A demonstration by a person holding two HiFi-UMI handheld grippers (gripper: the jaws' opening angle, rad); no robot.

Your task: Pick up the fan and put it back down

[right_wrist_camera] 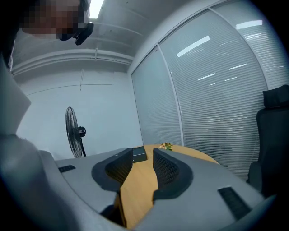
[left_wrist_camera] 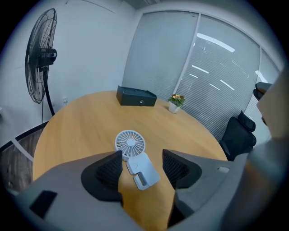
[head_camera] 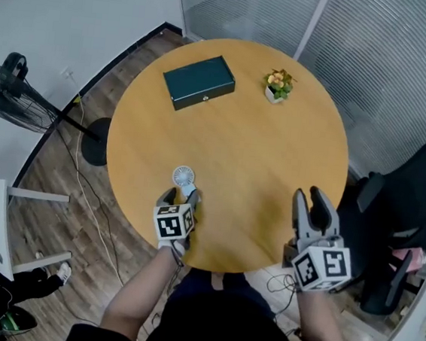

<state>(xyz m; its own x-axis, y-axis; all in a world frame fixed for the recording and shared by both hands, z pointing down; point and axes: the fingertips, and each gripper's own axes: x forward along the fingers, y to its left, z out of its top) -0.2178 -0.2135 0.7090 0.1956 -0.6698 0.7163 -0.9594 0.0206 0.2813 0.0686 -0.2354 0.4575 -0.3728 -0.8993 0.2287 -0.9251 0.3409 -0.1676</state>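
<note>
In the head view the small white fan [head_camera: 184,176] lies flat on the round table [head_camera: 275,157] near its front edge, with the left claw [head_camera: 182,198] at its handle and the right claw [head_camera: 312,199] well apart. The left gripper view shows that claw released, the handle between its jaws and untouched. The right gripper view shows 2 parted jaws with nothing between them. It looks like the pick-up step: next comes a square squeeze on the handle, then a lift
</note>
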